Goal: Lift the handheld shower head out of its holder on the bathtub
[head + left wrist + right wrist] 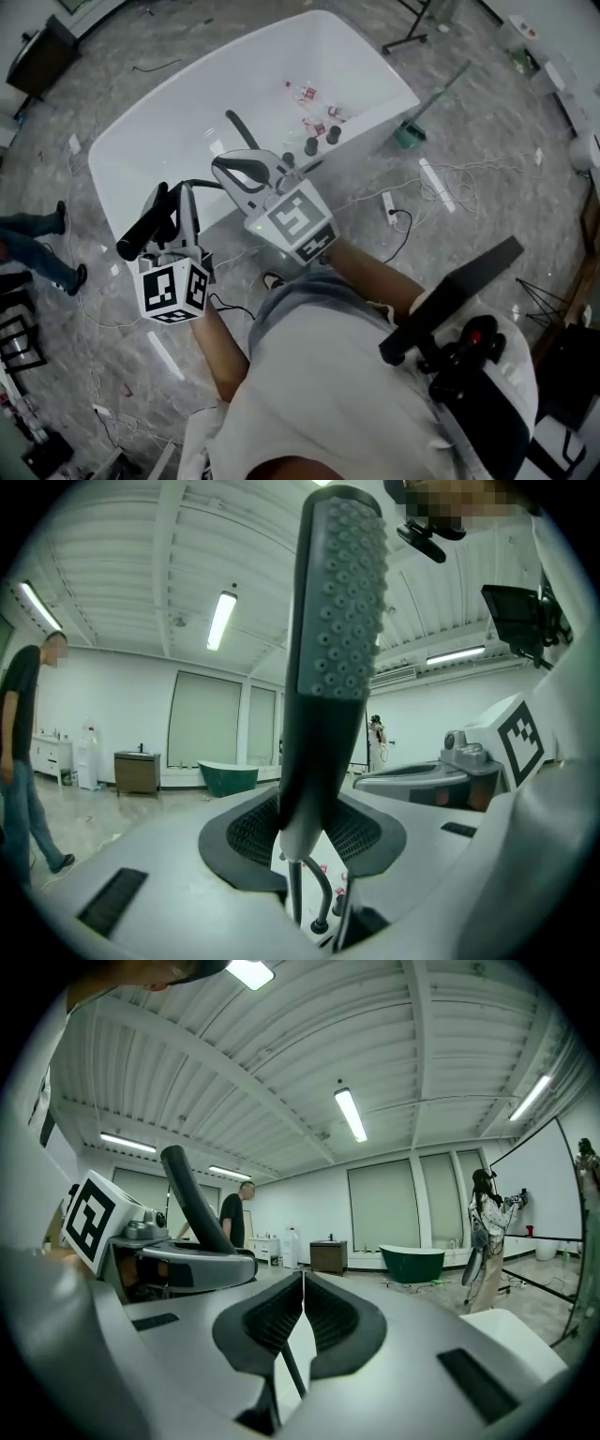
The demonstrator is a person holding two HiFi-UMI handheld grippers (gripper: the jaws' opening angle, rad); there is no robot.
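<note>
head view: left gripper pinches the black shower head, which is up in the air in front of the person's chest, beside the white bathtub and not touching it. so it's out of its holder. right gripper hovers just beside it over the tub edge and carries nothing. dark fittings sit on the tub rim, and i can't tell which one is the holder. the hose shows only as a short dark bit before the grippers cover it.

left gripper view: the shower head stands upright between the jaws with its nubbed spray face toward the camera. the pads clamp the narrow handle low down, right above where the hose leaves. the top of the head is cut off by the frame and the hose end is out of view.

right gripper view: the jaws are pressed together with nothing between them. the shower head is at the left, partly behind the left gripper's body.

handling, my read: it's rigid, light and smooth plastic, probably slippery. the stiff hose will tug and twist it, so grip the handle neck firmly. keep off the spray face. hose slack can't be judged.
</note>
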